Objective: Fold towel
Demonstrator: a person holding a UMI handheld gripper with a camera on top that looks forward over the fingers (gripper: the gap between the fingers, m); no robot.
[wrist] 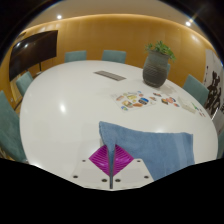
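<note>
A light blue cloth towel (pixel 150 147) lies spread on the big white oval counter (pixel 70 105), its near corner drawn in between the gripper (pixel 111 160) and its magenta pads (pixel 103 157), the jaws clenched on that corner. Beyond the towel sit scattered small cards (pixel 135 98) and a grey pot holding a green plant (pixel 157 66). Teal chairs (pixel 76 56) ring the counter.

White oval worktop (pixel 70 110) carries a blue towel (pixel 150 145) lower right, potted plant (pixel 157 66) and scattered cards (pixel 140 98) upper right.
</note>
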